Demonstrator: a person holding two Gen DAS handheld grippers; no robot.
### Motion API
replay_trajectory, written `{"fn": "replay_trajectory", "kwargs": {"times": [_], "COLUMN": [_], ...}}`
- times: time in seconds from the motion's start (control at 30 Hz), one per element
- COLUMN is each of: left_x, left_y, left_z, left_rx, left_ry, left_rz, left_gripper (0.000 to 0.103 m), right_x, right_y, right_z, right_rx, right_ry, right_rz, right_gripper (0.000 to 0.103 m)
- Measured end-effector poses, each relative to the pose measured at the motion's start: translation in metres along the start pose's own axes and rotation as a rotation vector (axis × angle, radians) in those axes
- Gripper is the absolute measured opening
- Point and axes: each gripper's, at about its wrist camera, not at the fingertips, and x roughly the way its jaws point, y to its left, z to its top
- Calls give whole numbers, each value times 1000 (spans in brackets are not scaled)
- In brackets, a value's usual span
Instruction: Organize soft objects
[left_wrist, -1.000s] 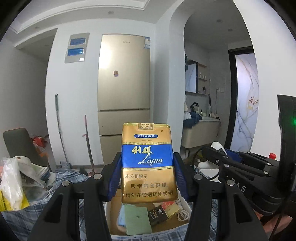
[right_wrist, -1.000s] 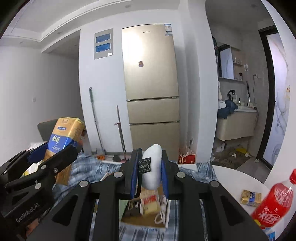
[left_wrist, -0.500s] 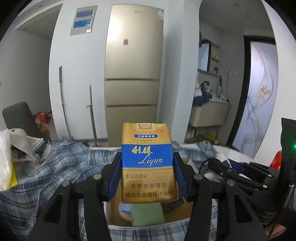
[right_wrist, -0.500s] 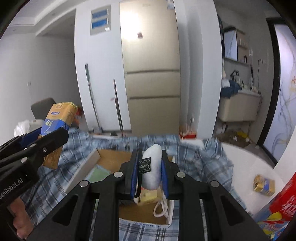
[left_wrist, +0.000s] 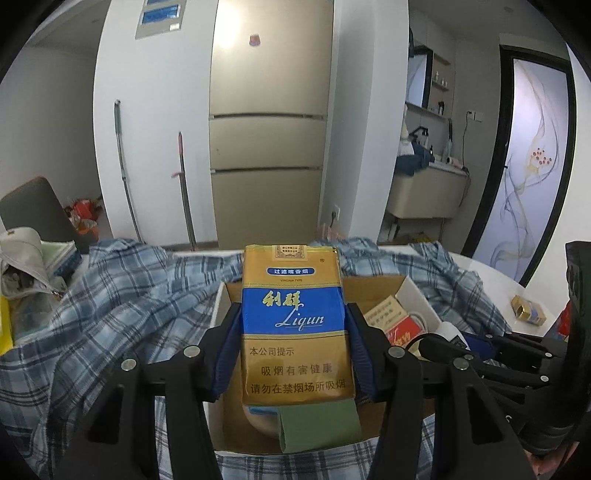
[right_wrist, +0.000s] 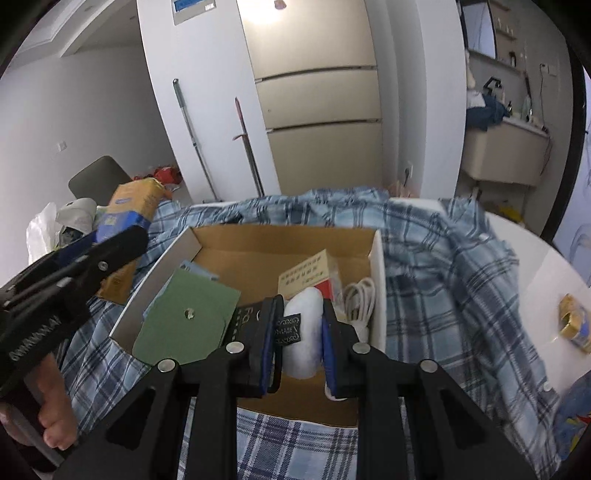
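Note:
My left gripper (left_wrist: 293, 325) holds a gold and blue cigarette pack (left_wrist: 293, 295) upright over the open cardboard box (left_wrist: 218, 306). Its jaws are opening, but the blue pads still touch the pack's sides. In the right wrist view this pack (right_wrist: 136, 199) and the left gripper (right_wrist: 122, 236) hang at the box's left edge. My right gripper (right_wrist: 297, 321) is shut on a white soft roll (right_wrist: 304, 332) with a black label, low over the right half of the box (right_wrist: 258, 236).
The box holds a green card (right_wrist: 184, 325), a cream and red pack (right_wrist: 306, 273), a dark pack and a white cable (right_wrist: 360, 295). A blue plaid cloth (right_wrist: 443, 266) lies under and around it. A small gold box (right_wrist: 574, 321) sits on the white table at the right.
Both grippers have come down and tipped toward the box, which now fills the lower views. Each still carries its object.

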Motion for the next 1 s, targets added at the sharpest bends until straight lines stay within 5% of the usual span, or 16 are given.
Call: {"fn": "replay_trajectory", "kwargs": {"times": [0.13,0.3,0.4,0.47,0.53,1.0], "left_x": [6,3,1,0,0,-14], "left_y": [3,2,2,2,3,2], "left_z": [-3,-3,-2,-2,-1,8], "left_rx": [-18,-27,-24,-28,-33,-17], "left_ry": [25,14,7,6,6,-26], "left_rz": [-2,1,5,3,1,19], "left_gripper": [58,75,76,76,77,81], "right_x": [6,9,8,7,5,-6], "right_y": [2,0,-1,-1,-3,-4], "right_z": [-2,-1,-1,-1,0,6], "right_rx": [-2,4,5,7,15,0], "right_ry": [12,22,19,12,-2,-38], "right_rz": [-25,-25,-31,-39,-42,-90], "right_gripper": [21,25,28,33,51,51]}}
